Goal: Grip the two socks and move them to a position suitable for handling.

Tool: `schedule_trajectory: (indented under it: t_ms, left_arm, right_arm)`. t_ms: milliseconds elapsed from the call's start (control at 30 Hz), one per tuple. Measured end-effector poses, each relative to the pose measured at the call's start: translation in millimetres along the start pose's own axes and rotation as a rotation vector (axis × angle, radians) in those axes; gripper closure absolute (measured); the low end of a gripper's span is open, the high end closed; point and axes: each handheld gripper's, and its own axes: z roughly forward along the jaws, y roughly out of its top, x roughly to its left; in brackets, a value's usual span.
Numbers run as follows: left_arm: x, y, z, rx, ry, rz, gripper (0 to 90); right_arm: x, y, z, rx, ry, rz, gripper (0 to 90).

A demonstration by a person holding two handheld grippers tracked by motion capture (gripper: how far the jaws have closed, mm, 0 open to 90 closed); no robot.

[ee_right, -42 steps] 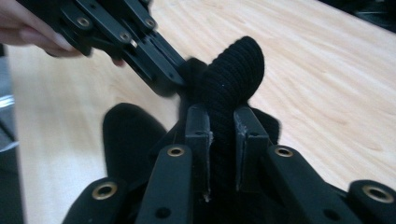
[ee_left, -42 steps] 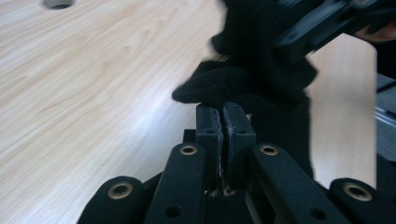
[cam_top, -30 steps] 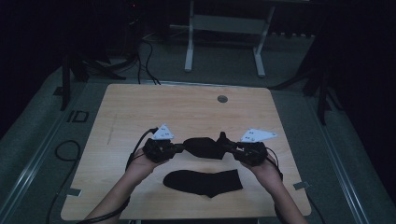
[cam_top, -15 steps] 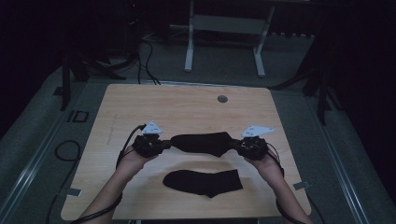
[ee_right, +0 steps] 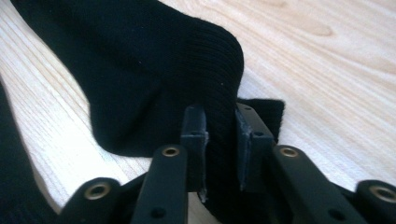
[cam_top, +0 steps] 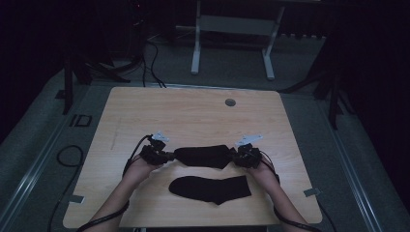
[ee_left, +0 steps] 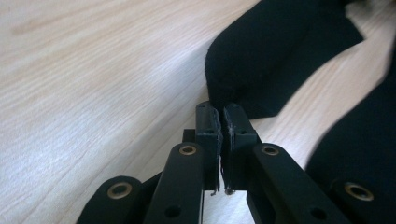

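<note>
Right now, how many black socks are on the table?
2. One black sock is stretched between the left gripper and the right gripper. The other sock lies flat on the wooden table, nearer the person. None seems hidden.

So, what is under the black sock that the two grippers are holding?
Under the held sock lies the bare wooden table. The second sock lies nearer the person, apart from it. The wood directly beneath is covered.
</note>
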Motion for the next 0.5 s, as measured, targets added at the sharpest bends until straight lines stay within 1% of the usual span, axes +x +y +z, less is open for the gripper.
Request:
schedule_trajectory:
  t_ms: [67,133,167,233,300,333,367,400,433,467,500]
  left_arm:
    - [2.8,-2.2,2.6,0.015,0.003,-0.008,86.1]
    - [4.0,-4.2,3.6,0.021,0.003,-0.013,84.2]
    - [4.1,-4.9,3.0,0.026,0.01,-0.015,80.9]
    - [2.4,-5.2,0.3,0.018,0.019,-0.013,68.3]
    - [0.3,-4.1,-4.5,-0.007,0.047,-0.017,60.7]
    - [-0.6,-3.0,-7.2,-0.02,0.058,-0.01,59.9]
    - [-2.7,-1.3,-11.1,-0.048,0.075,-0.005,60.0]
    - [-3.3,-0.5,-12.2,-0.055,0.074,-0.001,61.8]
    - [-5.6,1.3,-13.8,-0.073,0.071,0.008,63.2]
    - [-7.3,2.4,-14.2,-0.085,0.065,0.014,69.5]
    - [-10.3,4.0,-13.5,-0.093,0.059,0.027,73.2]
  right_arm:
    - [1.3,-1.3,1.8,0.001,0.006,-0.006,69.0]
    - [2.5,-0.2,0.4,0.007,0.008,-0.013,61.0]
    - [2.7,0.8,-1.7,0.011,0.005,-0.017,56.1]
    - [2.2,3.5,-9.1,-0.002,0.005,-0.014,51.1]
    - [0.5,6.8,-20.0,-0.029,0.006,-0.01,49.3]
    - [-0.9,8.4,-26.2,-0.046,0.003,-0.007,49.3]
    - [-2.7,10.1,-32.2,-0.065,-0.003,-0.005,51.0]
    - [-5.7,11.9,-40.4,-0.092,-0.011,0.004,56.4]
    - [-6.9,12.4,-42.6,-0.098,-0.013,0.006,57.0]
    - [-9.6,13.1,-46.7,-0.109,-0.019,0.01,70.0]
    - [-10.8,12.9,-48.3,-0.115,-0.029,0.01,75.8]
